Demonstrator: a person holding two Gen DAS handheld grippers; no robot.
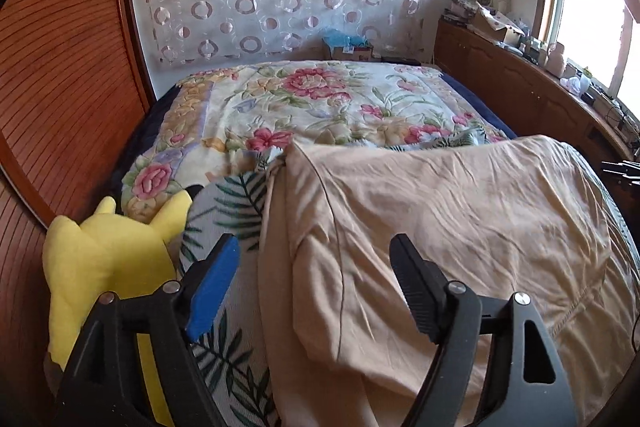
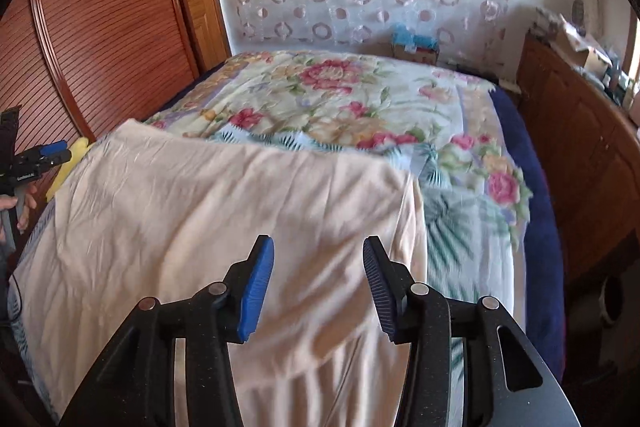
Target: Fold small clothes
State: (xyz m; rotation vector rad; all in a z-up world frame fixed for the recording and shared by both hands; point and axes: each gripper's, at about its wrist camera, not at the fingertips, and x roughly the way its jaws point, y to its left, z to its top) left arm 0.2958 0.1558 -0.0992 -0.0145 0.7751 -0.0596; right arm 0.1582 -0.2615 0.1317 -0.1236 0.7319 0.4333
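Grippers both tilt downward over the cloth (image 1: 460, 203), each seen from its own wrist camera. The left gripper (image 1: 316, 287) has its fingers spread wide, nothing between them; one pad is blue and smooth-looking, the other black and ribbed. From the right wrist view it shows again at the far left edge, with a hand (image 2: 16, 207) wrapped round its grip. The right gripper (image 2: 319, 287) stands with fingers parted more narrowly, blue ribbed pads facing each other, and no cloth pinched between them.

The cloth is pale peach, thin and creased with fine wrinkles, lying flat across the near part of the bed (image 1: 320, 95), below both grippers. A stitched hem runs along its edge near the left gripper. Under it lies a sheet (image 1: 236, 199) printed with green palm leaves, and beyond that a quilted floral cover in pink, yellow and green. A soft yellow plush (image 1: 96, 259) sits at the bed's side, against a slatted wooden door (image 1: 72, 59).
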